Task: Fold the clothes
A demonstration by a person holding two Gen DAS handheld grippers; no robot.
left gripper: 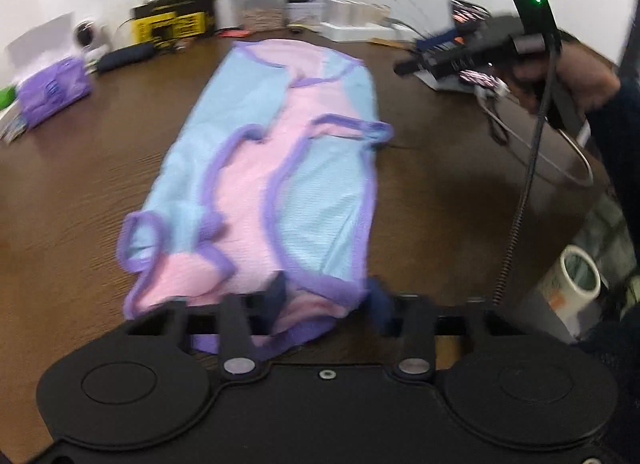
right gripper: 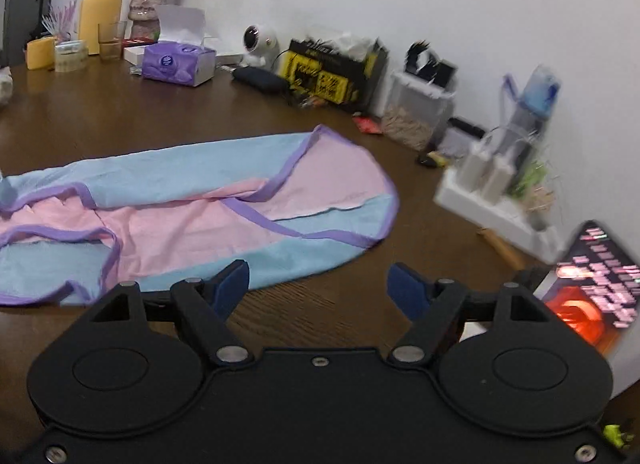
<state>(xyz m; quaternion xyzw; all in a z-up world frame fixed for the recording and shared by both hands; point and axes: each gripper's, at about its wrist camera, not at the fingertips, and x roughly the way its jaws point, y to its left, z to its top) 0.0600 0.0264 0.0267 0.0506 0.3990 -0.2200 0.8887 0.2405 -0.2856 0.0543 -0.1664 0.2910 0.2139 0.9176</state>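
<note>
A pink and light-blue garment with purple trim (left gripper: pixel 276 151) lies folded lengthwise on the brown wooden table (left gripper: pixel 72 199). My left gripper (left gripper: pixel 328 300) is open at the garment's near end, its blue fingers on either side of the hem. The garment also shows in the right wrist view (right gripper: pixel 200 207), stretched across the table. My right gripper (right gripper: pixel 318 288) is open and empty, just off the garment's near edge; its left finger (right gripper: pixel 230 284) overlaps the blue cloth. In the left wrist view the right gripper (left gripper: pixel 404 67) hovers above the table at the far right, held by a hand.
Along the back wall stand a purple tissue box (right gripper: pixel 178 61), a yellow-black box (right gripper: pixel 328 75), a white camera (right gripper: pixel 260 41), a clear container (right gripper: pixel 416 111), a white tray with a bottle (right gripper: pixel 504 191) and a yellow jug (right gripper: pixel 100 3). A lit screen (right gripper: pixel 592 284) sits at right.
</note>
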